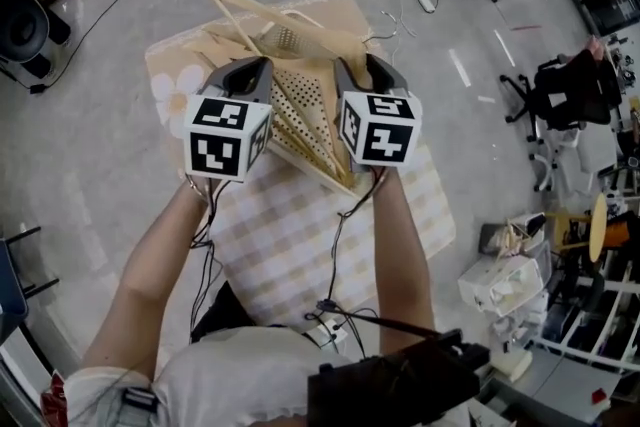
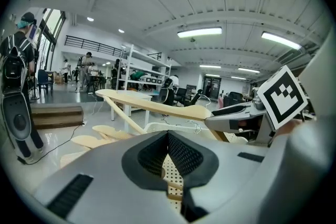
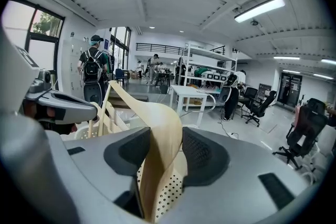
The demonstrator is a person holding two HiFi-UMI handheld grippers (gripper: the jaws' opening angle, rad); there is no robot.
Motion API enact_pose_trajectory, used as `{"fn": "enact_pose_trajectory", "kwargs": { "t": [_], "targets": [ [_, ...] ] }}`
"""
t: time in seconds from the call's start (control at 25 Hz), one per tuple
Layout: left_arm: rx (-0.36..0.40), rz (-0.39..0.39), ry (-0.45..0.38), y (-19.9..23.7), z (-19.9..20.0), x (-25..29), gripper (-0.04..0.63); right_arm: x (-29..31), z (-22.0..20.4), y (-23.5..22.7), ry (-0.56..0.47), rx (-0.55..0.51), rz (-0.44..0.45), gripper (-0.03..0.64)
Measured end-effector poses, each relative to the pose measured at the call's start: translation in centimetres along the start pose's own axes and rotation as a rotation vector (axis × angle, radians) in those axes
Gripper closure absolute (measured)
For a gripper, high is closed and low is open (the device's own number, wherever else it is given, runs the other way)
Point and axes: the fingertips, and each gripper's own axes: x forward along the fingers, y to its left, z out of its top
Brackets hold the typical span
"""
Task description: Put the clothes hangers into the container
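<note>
- Clamping a wooden hanger in my right gripper's widely parted jaws, I am angling it into the perforated container so it settles inside.
- I am keeping my left gripper pinched shut and empty at the rim, likely to steady the container.

Your left gripper and right gripper sit at the perforated container of wooden hangers, on checked cloth.

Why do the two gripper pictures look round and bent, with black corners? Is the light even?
Left gripper view: a wide-angle lens bows the strip lights and leaves black corners. Right gripper view: the same bending, and the wooden hanger looms large close to the lens. Head view: milder bending, even light with no hard shadows, and a soft sheen on the floor.
</note>
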Motion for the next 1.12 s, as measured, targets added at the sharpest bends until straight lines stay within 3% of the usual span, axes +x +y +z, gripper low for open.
{"fn": "enact_pose_trajectory", "kwargs": {
  "t": [0.76,1.12],
  "targets": [
    [-0.037,0.047,0.059,1.3,-3.1,0.6,0.588,2.0,-4.9,1.5,0.034,-0.011,0.057,0.419],
    [-0.073,0.077,0.057,2.7,-3.1,0.3,0.588,2.4,-5.1,2.0,0.062,-0.021,0.081,0.417]
  ]
}}
